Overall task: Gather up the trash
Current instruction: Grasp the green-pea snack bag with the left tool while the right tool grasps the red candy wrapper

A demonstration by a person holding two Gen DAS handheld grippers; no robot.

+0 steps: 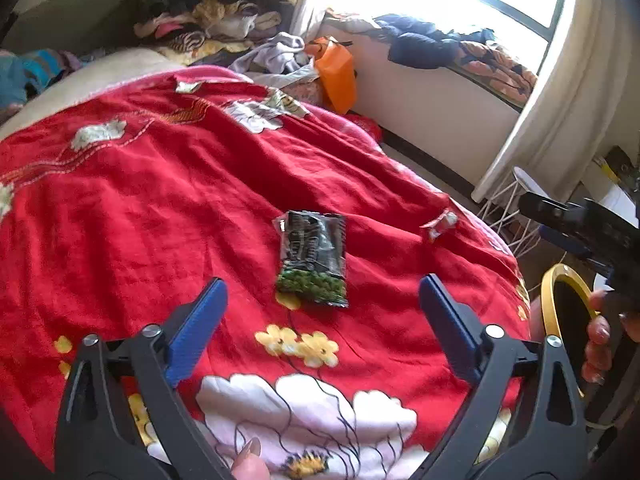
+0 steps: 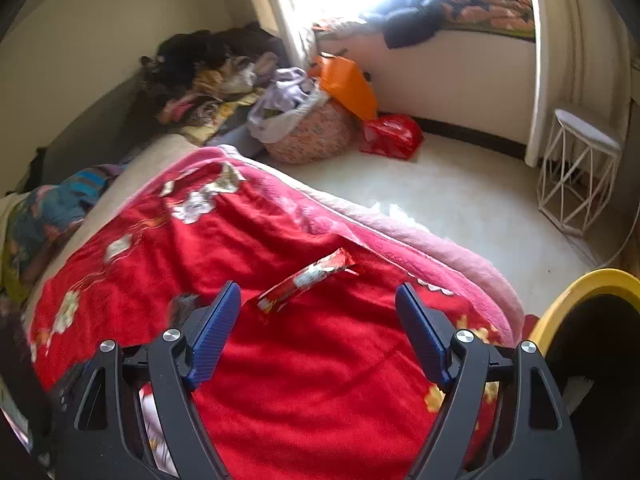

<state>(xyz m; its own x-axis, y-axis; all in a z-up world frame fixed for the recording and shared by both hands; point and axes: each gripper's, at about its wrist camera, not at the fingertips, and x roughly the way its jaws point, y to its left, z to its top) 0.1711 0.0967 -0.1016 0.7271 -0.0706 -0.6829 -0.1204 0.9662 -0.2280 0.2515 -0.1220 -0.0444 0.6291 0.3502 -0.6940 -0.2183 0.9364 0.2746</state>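
A bed is covered by a red blanket [image 1: 168, 200] printed with white and yellow flowers, and two pieces of trash are seen lying on it. In the left wrist view, a dark snack packet [image 1: 314, 258] with green printing at its near end lies flat on the blanket, just ahead of the left claw [image 1: 322, 308], whose blue-padded jaws are spread wide on either side of it; the pads are not touching the packet and nothing is held. Further right on the same blanket, near its edge, a small red and white wrapper [image 1: 439, 225] is seen. In the right wrist view that red and white wrapper [image 2: 306, 280] is shown as a long, crumpled strip lying slantwise on the blanket, just beyond the right claw [image 2: 318, 316], whose jaws are likewise held wide apart and empty, with the wrapper's near end between the lines of the two fingers but untouched. A yellow-rimmed bin [image 2: 592, 312] with a dark inside is seen beside the bed at the right edge. A hand [image 1: 600, 344] gripping the handle of the right tool is visible at the far right of the left wrist view. On the floor beyond the bed, a white wire stool [image 2: 576, 168], an orange bag [image 2: 348, 84] and a red bag [image 2: 394, 134] are seen, with clothes heaped in the corner.
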